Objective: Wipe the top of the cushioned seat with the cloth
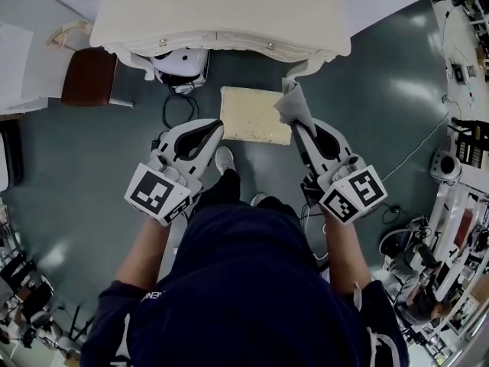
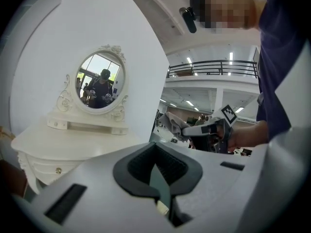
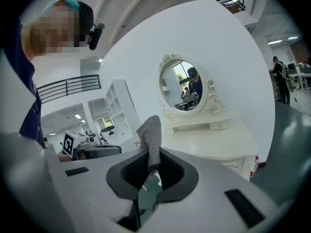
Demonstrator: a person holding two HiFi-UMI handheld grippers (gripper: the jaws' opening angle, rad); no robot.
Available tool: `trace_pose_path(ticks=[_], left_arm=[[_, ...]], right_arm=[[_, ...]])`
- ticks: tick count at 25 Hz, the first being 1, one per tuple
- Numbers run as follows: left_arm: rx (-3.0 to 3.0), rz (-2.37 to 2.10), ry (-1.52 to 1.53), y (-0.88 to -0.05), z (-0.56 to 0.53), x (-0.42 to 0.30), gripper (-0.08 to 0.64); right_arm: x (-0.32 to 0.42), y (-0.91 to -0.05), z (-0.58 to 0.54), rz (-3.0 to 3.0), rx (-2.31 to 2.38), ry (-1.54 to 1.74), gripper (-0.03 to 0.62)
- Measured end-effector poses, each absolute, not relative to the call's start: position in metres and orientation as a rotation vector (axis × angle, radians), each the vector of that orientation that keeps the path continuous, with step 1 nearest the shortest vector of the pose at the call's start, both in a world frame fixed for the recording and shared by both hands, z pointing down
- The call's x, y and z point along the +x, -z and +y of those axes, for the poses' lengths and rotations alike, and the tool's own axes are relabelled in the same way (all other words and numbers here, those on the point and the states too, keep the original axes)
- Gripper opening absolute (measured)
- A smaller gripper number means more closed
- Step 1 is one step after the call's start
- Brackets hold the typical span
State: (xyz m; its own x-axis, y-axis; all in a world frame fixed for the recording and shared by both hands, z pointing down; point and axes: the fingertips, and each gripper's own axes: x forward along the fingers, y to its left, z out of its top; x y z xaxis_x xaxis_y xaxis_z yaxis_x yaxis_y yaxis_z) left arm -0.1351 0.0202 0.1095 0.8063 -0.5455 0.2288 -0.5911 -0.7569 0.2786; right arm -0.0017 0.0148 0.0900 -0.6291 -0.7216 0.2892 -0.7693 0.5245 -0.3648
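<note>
The cushioned seat (image 1: 254, 115) is a cream square pad low in front of me, just before the white dressing table (image 1: 221, 14). My right gripper (image 1: 299, 128) is shut on a grey cloth (image 1: 293, 104), which hangs bunched over the seat's right edge, held up off it. In the right gripper view the cloth (image 3: 152, 137) sticks up from between the dark pads (image 3: 127, 171). My left gripper (image 1: 209, 133) hovers beside the seat's left edge, jaws shut with nothing between them. From the left gripper view the cloth (image 2: 172, 122) and the right gripper (image 2: 206, 130) show off to the right.
An oval mirror (image 2: 101, 81) stands on the dressing table. A white machine (image 1: 182, 63) and black cables (image 1: 172, 105) lie under the table. A brown stool (image 1: 90, 76) is at the left. Racks of equipment (image 1: 458, 167) line the right side. My white shoes (image 1: 225, 159) are near the seat.
</note>
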Motion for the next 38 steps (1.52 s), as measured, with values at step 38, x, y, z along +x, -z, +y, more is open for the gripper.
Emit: trace_pose_path(ticks=[38], left_arm=[[2.174,-1.066,-0.369,-0.404,-0.059,-0.142,0.008]], right_arm=[[-0.051,-0.500,-0.110,-2.457,0.929,-1.108,0.041]])
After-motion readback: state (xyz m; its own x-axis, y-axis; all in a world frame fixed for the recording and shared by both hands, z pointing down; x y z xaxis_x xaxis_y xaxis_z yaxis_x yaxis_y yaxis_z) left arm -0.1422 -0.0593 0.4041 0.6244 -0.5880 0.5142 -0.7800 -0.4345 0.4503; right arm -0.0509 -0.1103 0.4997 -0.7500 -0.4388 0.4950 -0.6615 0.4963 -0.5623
